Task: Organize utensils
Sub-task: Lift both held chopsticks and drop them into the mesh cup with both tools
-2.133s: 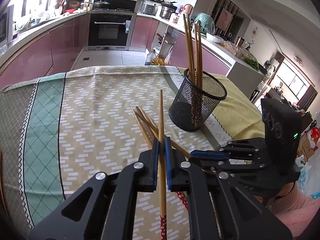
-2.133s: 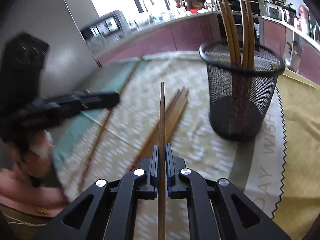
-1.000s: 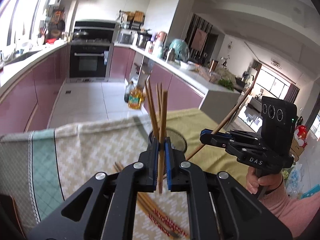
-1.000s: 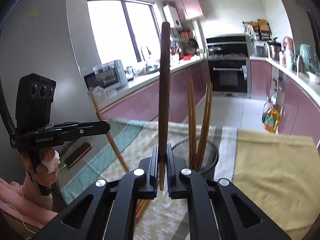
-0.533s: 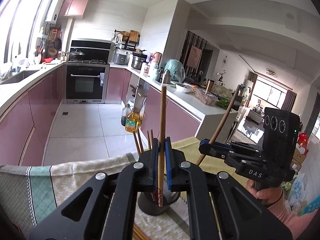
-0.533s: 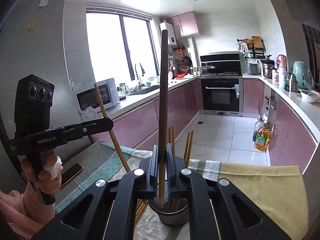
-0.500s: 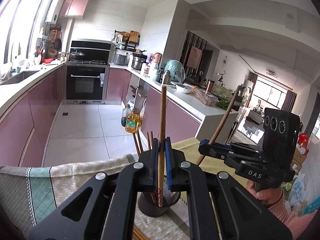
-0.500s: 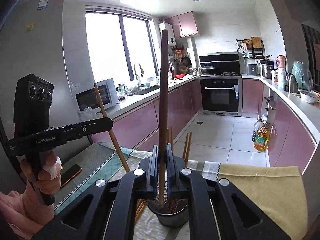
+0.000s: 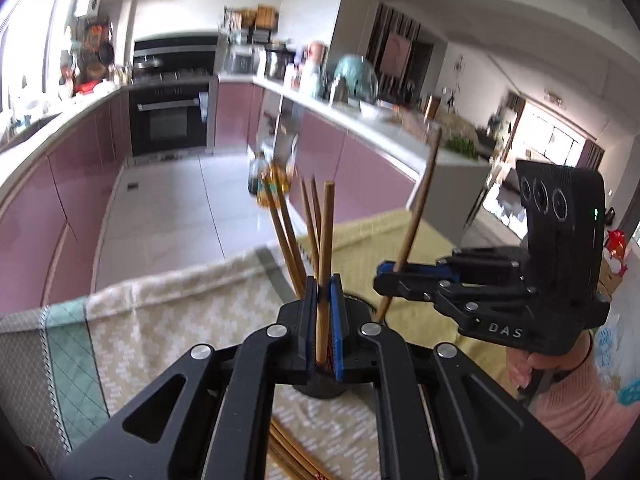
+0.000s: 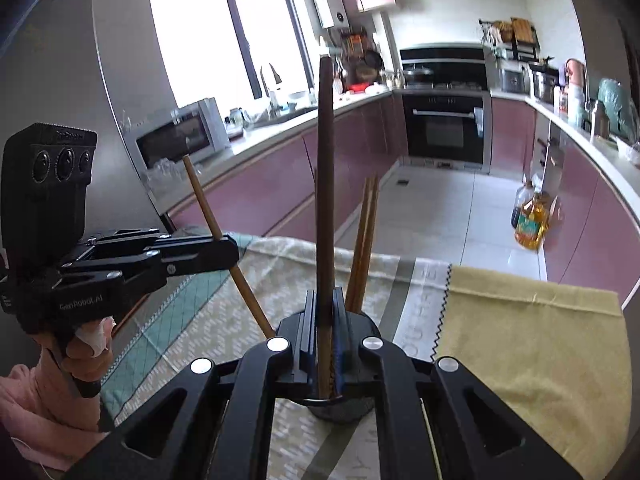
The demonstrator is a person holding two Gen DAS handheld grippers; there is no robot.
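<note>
My left tool [image 9: 322, 320] pinches one chopstick [image 9: 326, 240] upright over the mesh cup [image 9: 320, 390]. My right tool [image 10: 323, 334] clamps a darker chopstick [image 10: 325, 184] over that cup, which holds more chopsticks [image 10: 366, 240]. Spare ones [image 9: 292, 456] lie on the surface at six o'clock of the cup.

Pale tiled floor [image 10: 434, 216] between curved runs of mauve cabinets [image 10: 256, 196]; black built-in oven [image 10: 444, 128] at the far end; bright window [image 10: 224, 36] over the left counter; white walls; daylight throughout.
</note>
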